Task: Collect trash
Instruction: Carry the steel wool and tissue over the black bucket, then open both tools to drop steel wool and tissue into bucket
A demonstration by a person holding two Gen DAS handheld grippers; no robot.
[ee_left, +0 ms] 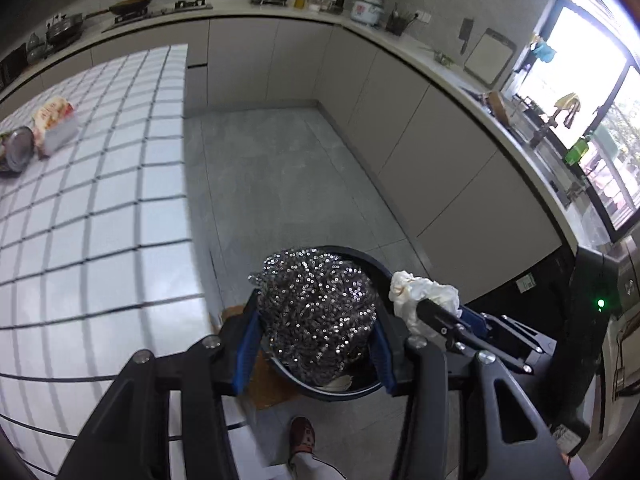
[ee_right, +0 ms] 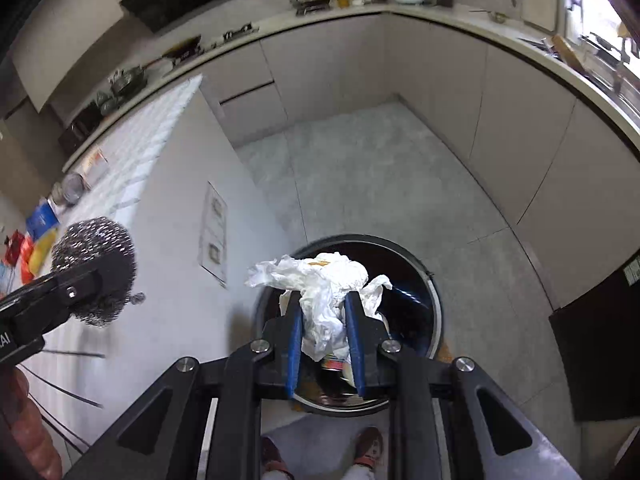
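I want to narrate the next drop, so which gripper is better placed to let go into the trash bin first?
Probably the right gripper: its crumpled tissue hangs over the bin's opening. In that view the left gripper's steel scourer sits off to the bin's side.

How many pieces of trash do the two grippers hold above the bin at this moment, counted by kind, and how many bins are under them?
Steel wool scourer, held in the left gripper: 1
Crumpled white paper, held in the right gripper: 1
Round dark trash bin on the floor: 1
Total: 3
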